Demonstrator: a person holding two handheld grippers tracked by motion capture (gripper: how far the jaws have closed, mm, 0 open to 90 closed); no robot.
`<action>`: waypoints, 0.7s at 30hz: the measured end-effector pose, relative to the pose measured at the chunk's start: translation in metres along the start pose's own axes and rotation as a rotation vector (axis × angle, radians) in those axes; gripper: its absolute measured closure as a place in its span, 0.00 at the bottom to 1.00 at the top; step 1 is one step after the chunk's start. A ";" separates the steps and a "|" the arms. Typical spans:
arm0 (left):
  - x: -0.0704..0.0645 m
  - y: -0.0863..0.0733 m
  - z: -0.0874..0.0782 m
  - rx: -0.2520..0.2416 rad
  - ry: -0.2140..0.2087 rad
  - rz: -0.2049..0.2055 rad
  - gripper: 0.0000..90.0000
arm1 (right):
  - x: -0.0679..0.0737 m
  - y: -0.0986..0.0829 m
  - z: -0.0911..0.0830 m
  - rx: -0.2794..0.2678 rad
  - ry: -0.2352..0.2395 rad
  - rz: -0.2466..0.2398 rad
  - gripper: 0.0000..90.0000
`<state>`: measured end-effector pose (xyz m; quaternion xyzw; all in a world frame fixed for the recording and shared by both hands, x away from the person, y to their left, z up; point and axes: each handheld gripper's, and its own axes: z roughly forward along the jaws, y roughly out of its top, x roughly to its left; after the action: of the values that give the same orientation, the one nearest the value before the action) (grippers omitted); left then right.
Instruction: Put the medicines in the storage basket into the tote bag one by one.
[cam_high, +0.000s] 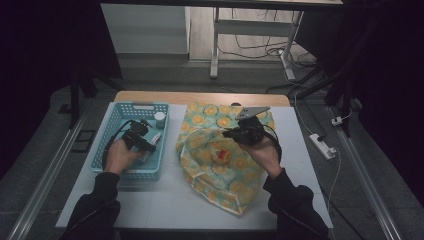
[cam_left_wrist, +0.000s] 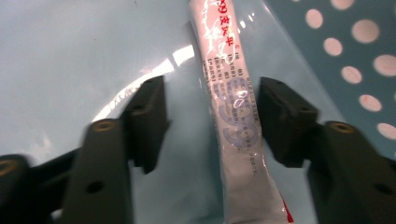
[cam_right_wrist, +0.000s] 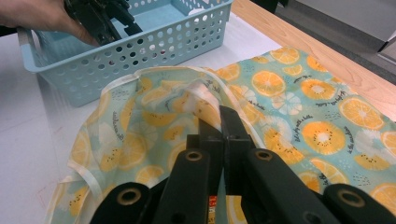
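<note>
Left side: a light blue perforated basket (cam_high: 116, 131) stands on the white table surface (cam_high: 175, 200). The left gripper (cam_high: 142, 142) is lowered inside it, held by the left hand (cam_high: 120, 156). In the left gripper view its 2 jaws stand apart, straddling a white tube (cam_left_wrist: 236, 116) that lies on the basket floor; neither pad touches the tube. The tube carries red characters near its far end, fine red print along its length and large pale blue figures mid-body; none of it reads clearly. A small white-capped jar (cam_high: 160, 119) stands in the basket's far right corner.

Centre: an orange-slice patterned bag (cam_high: 220, 165) lies on the table just beside the basket. Small dark script is printed between the orange slices, too small to read. A yellow item with a red mark (cam_high: 222, 154) shows at the bag's opening.

Right side: the right gripper (cam_high: 239, 133), held by the right hand (cam_high: 262, 150), has its jaws closed on the bag's raised rim.
</note>
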<state>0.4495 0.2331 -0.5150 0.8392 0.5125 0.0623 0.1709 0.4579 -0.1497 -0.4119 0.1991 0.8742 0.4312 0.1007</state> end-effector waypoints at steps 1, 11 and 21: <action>0.000 0.000 0.000 -0.002 -0.003 -0.001 0.56 | 0.000 0.000 0.000 0.001 0.000 -0.001 0.99; 0.001 -0.001 -0.002 -0.003 -0.030 -0.031 0.79 | 0.000 0.000 -0.001 0.000 -0.002 -0.002 0.99; 0.004 -0.001 -0.009 -0.037 -0.036 -0.080 0.80 | 0.000 0.000 -0.001 -0.004 -0.004 -0.001 0.99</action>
<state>0.4475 0.2388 -0.5075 0.8155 0.5415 0.0500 0.1979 0.4579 -0.1507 -0.4107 0.1993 0.8733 0.4325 0.1029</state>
